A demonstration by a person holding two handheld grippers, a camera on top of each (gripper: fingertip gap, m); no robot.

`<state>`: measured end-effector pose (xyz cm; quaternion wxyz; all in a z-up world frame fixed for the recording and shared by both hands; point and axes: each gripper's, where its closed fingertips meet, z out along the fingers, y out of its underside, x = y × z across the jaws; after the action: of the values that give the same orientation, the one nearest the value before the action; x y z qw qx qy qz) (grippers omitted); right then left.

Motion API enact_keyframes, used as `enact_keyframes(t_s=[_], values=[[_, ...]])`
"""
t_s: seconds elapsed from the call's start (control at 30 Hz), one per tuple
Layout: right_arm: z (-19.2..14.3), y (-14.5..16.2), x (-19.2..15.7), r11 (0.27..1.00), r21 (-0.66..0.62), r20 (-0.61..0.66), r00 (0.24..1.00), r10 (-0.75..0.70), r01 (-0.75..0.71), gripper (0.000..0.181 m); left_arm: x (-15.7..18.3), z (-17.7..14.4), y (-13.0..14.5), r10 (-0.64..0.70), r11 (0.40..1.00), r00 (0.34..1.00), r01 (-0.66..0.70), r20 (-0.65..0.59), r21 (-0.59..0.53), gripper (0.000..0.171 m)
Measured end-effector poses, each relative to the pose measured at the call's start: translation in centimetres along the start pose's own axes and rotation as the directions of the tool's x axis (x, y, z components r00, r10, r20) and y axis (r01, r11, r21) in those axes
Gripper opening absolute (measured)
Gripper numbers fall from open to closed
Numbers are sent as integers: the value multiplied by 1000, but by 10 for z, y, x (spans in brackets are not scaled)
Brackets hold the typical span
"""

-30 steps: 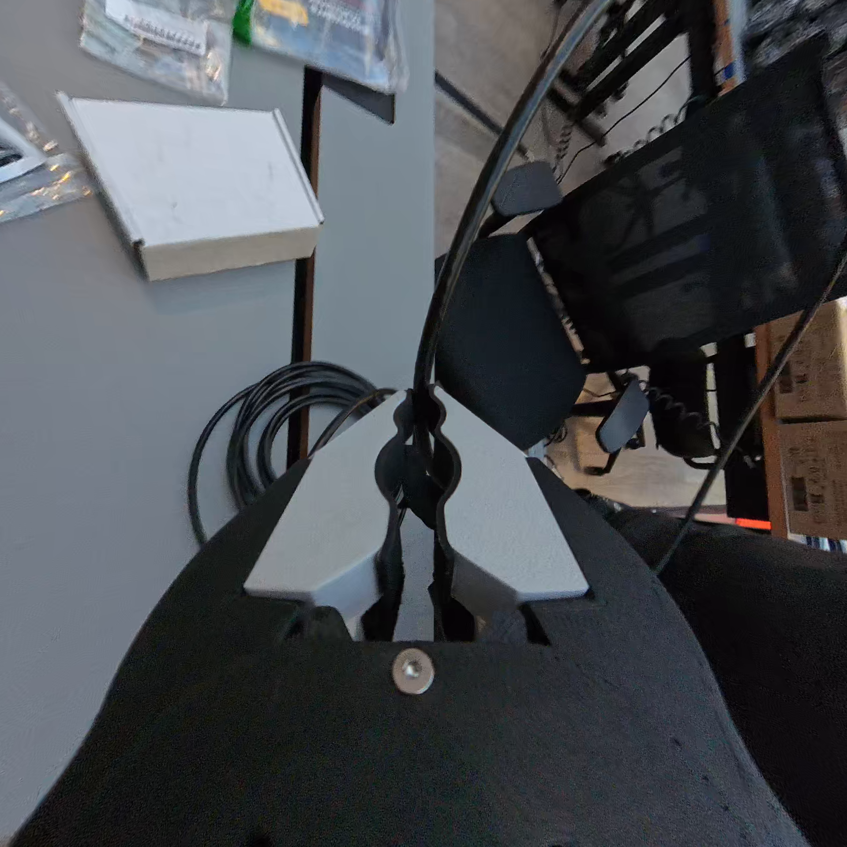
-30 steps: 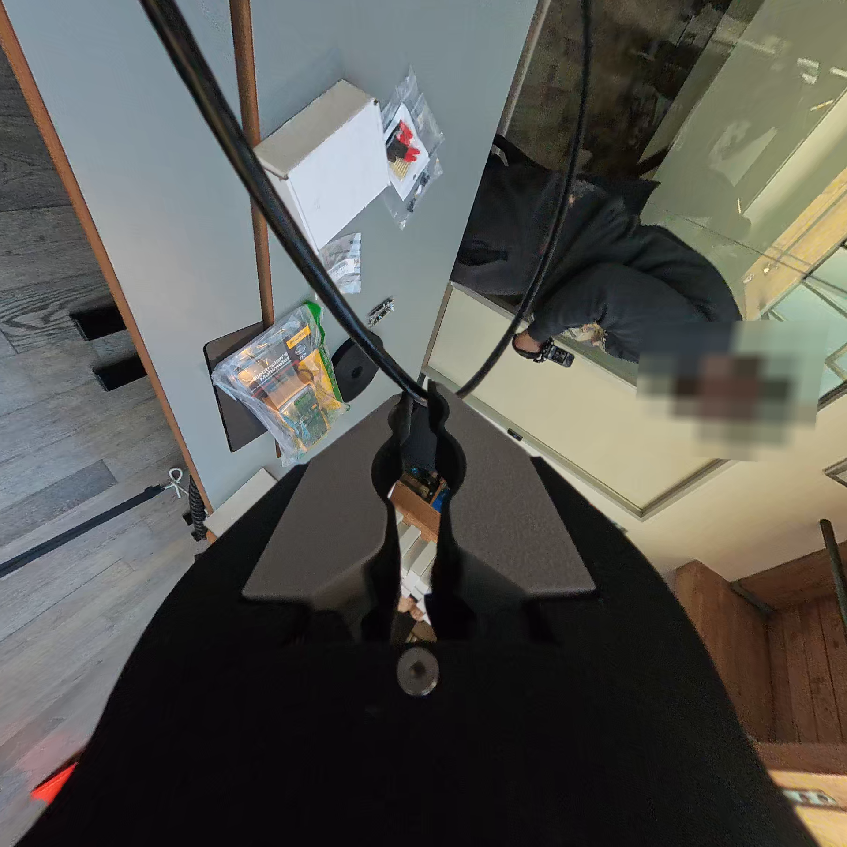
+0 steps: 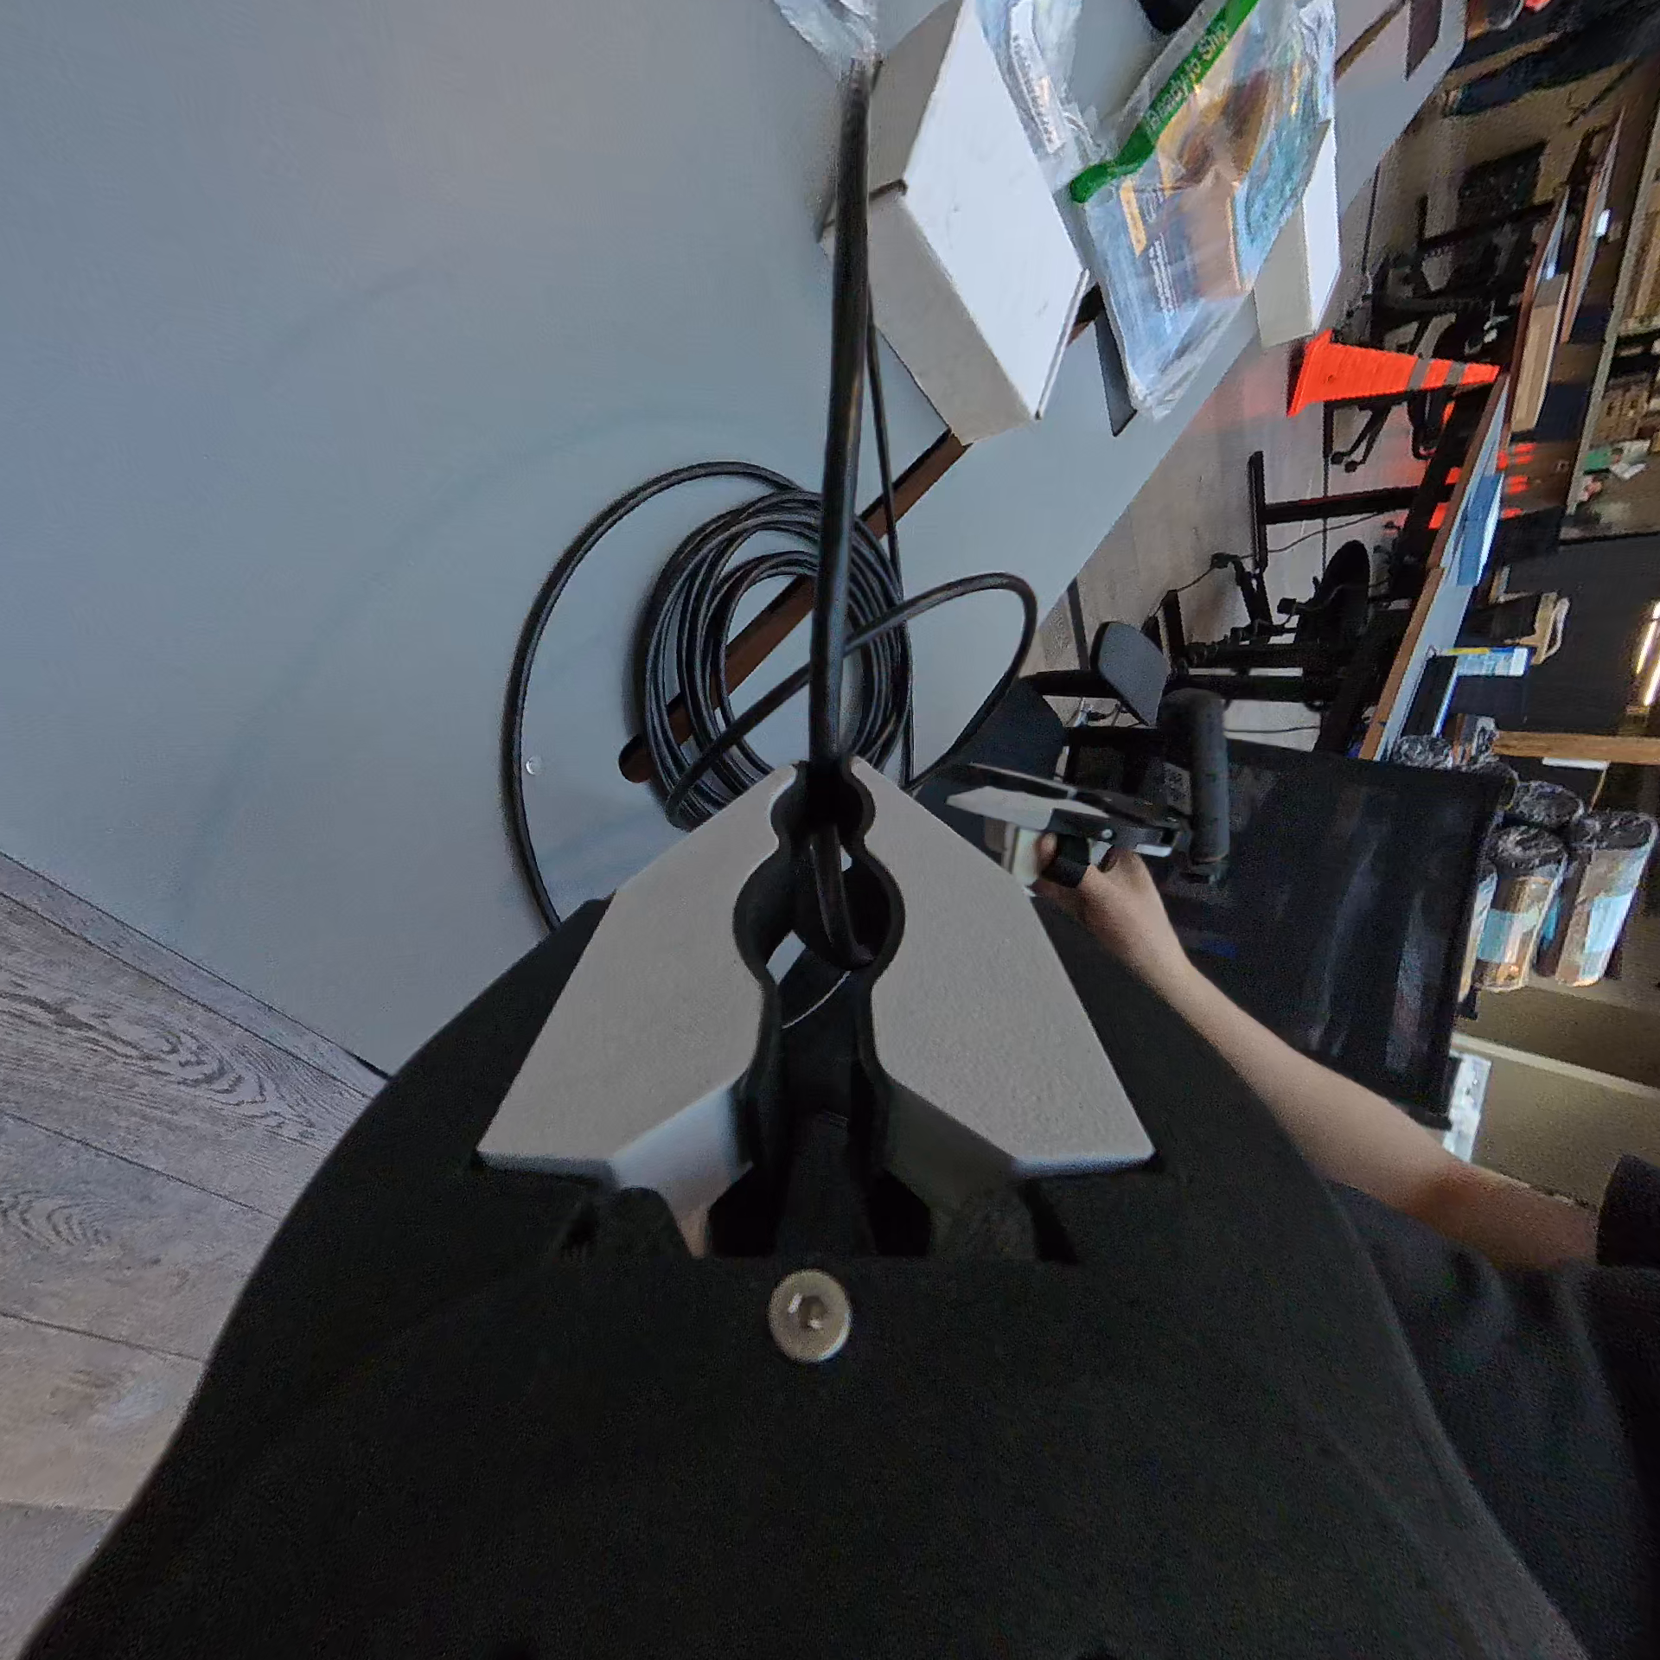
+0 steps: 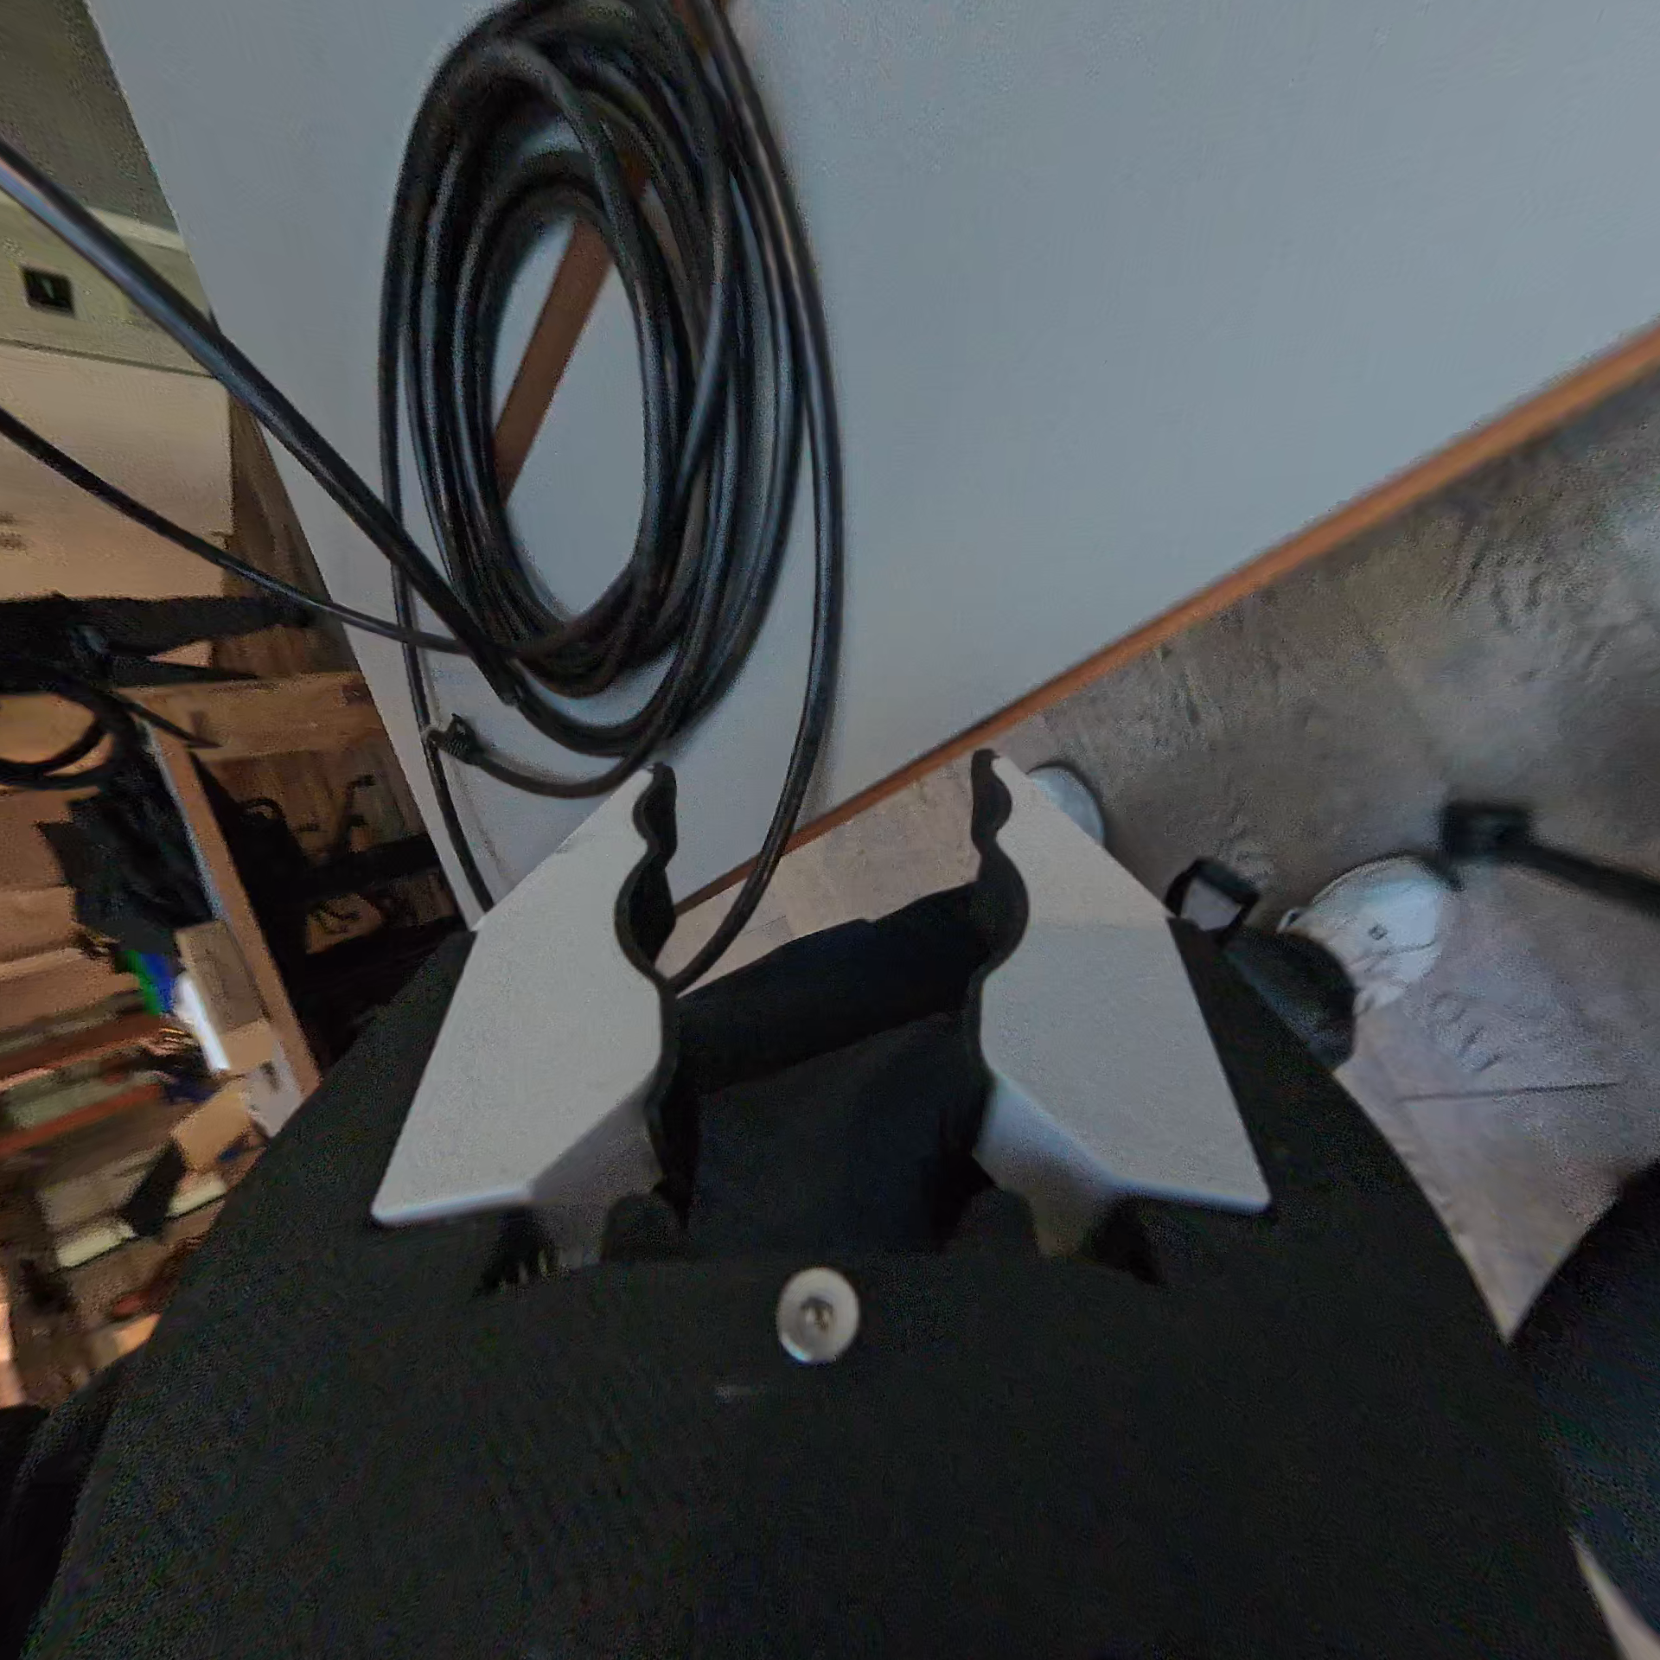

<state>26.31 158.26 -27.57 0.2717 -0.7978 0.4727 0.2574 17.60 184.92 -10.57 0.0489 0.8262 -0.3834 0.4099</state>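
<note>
A black cable lies coiled [image 3: 772, 629] on the grey table [image 3: 314, 404]. My left gripper [image 3: 826, 781] is shut on a strand of this cable [image 3: 844, 359], which runs taut up past the white box. My right gripper [image 4: 822, 781] is open and empty just in front of the coil [image 4: 611, 359]. One loose loop [image 4: 799, 763] of the cable passes between its jaws close to the left finger [image 4: 539, 1033]. The right gripper also shows in the left wrist view [image 3: 1015, 808], held by a hand [image 3: 1114, 889], just right of the coil.
A white cardboard box [image 3: 970, 225] and a clear plastic bag [image 3: 1204, 180] lie on the table beyond the coil. A black mesh chair [image 3: 1347, 916] stands to the right. The table's wooden edge [image 4: 1258, 566] borders grey floor with white shoes [image 4: 1374, 916]. About 35 cm separates my left fingertips from my right.
My right gripper has let go of the cable, opened, and come down close to the coil on the table. My left gripper still holds the cable and has turned and drawn back.
</note>
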Motion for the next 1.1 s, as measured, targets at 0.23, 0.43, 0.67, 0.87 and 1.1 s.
enact_keyframes(t_s=[0.23, 0.43, 0.67, 0.87, 1.1], values=[[33, 50, -18, 987, -84, 158, 976, 151, -139, 4, 44, -16, -21, 158, 985, 987, -160, -37, -60, 2], [-40, -9, 8, 965, 198, 58, 985, 164, -172, 2, 17, -39, -19, 300, 946, 949, -282, 97, -161, 2], [-66, -176, -36, 907, 72, -206, 896, -394, 415, 2, -21, -25, 86, 9, 993, 999, -13, -35, -117, 2], [30, -225, -83, 547, -386, -168, 526, -834, 743, 3, -26, 4, 155, -370, 904, 889, 411, -269, 117, 2], [66, -224, -92, 406, -434, -140, 385, -912, 804, 33, 0, 46, 185, -465, 745, 797, 587, -386, 316, 1]])
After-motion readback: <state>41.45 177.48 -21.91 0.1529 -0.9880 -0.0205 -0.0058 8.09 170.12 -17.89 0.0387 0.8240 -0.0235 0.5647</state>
